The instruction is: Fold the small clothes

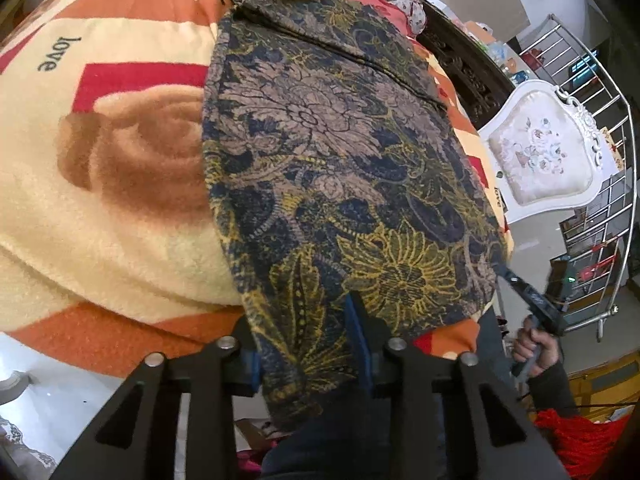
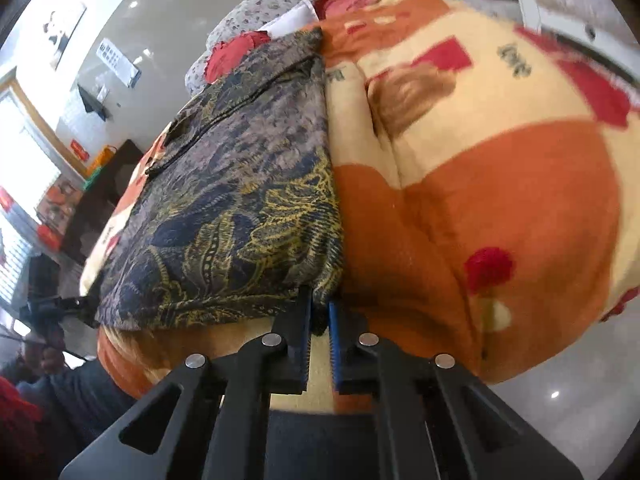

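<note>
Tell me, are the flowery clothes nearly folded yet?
Partly. The flowery garment lies flat in a long strip on the blanket, so it seems already folded lengthwise. Now both grippers pinch its near corners: the left gripper and the right gripper. Still left, probably: lifting that end over to fold it shorter.

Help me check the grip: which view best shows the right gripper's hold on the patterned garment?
Right wrist view: the right gripper pinches the patterned garment at its near corner. Left wrist view shows it small at the garment's far corner.

garment (image 1: 340,152): thin matt patterned cloth | blanket (image 1: 120,200): fuzzy fleece | floor (image 2: 560,392): glossy
</note>
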